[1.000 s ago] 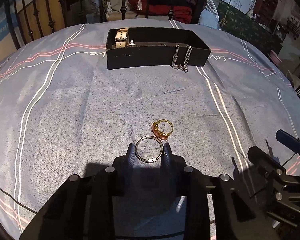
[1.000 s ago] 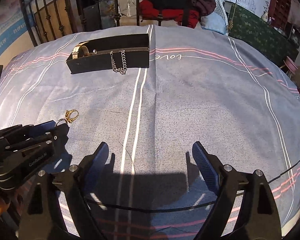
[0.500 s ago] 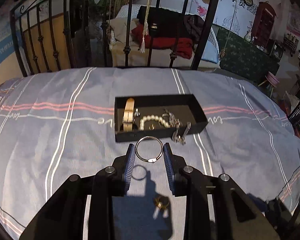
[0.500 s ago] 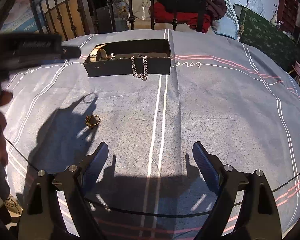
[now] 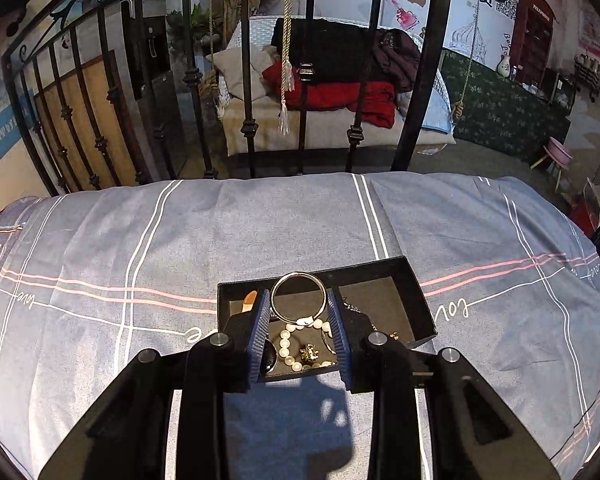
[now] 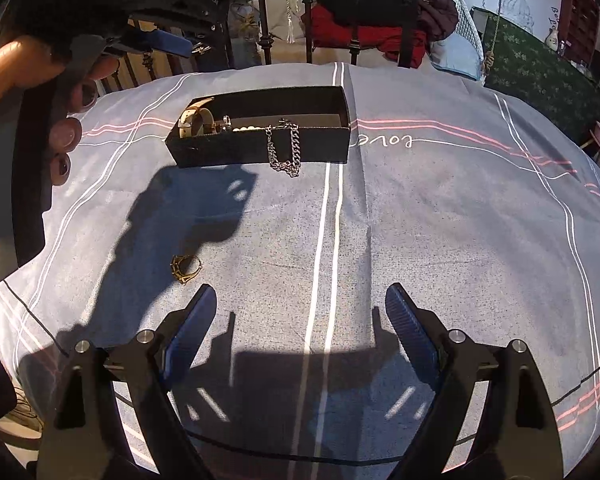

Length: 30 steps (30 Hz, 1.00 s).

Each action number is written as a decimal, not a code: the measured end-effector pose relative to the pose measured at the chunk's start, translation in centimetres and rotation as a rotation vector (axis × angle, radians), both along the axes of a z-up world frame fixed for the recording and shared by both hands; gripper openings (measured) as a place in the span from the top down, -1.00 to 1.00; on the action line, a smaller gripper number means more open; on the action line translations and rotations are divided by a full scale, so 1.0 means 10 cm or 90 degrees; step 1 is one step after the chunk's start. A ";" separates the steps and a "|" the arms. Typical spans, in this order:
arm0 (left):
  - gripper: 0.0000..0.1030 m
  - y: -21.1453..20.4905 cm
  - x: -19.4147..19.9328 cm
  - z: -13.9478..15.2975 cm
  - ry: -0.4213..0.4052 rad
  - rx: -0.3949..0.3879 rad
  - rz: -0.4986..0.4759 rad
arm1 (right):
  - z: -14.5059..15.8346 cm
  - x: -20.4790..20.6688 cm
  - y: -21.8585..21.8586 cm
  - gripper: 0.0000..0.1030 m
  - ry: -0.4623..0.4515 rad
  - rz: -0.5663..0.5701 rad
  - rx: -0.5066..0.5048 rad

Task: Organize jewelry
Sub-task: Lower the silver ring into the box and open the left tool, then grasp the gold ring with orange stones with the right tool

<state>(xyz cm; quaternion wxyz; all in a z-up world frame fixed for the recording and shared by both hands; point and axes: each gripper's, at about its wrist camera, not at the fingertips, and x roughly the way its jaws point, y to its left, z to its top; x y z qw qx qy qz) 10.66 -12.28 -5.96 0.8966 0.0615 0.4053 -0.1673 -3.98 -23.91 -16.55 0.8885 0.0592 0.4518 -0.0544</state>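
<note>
My left gripper (image 5: 299,316) carried bangle (image 5: 298,295) from bedspread up over box (image 5: 414,292), still clamped on it. Pearls (image 5: 288,346) beneath. Right gripper (image 6: 300,316) spread wide, nothing held; gold ring (image 6: 185,267) on bedspread (image 6: 420,216) beside it; chain (image 6: 285,152) draped over box wall.

you had the bed (image 6: 440,216) spread under a grey-blue cover with white and pink stripes and a looping "love" script (image 6: 384,141) beside the box. a black open box (image 6: 260,144) sat directly on that cover toward the far side, near the iron rail. a silver chain (image 6: 285,152) hung over the box's near wall, its end touching the fabric. well apart from the box, nearer you, a gold ring (image 6: 186,267) lay on the cover in shadow.
</note>
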 end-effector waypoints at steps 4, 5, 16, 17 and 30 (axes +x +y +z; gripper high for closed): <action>0.19 0.10 -0.01 -0.02 0.002 0.002 0.012 | 0.00 0.04 0.05 -0.66 0.000 0.007 -0.001; 0.04 0.13 -0.02 -0.02 0.000 0.002 0.018 | 0.00 0.05 0.07 -0.66 -0.001 0.010 -0.001; -0.27 1.00 -0.34 -0.14 0.029 -0.017 0.087 | -0.01 0.26 0.36 -0.68 -0.015 0.064 -0.012; -0.27 1.13 -0.39 -0.23 0.041 -0.017 0.097 | -0.04 0.29 0.39 -0.68 -0.013 0.067 -0.008; -0.28 1.44 -0.61 -0.75 0.123 0.000 0.131 | -0.41 0.59 0.74 0.52 0.031 0.095 -0.023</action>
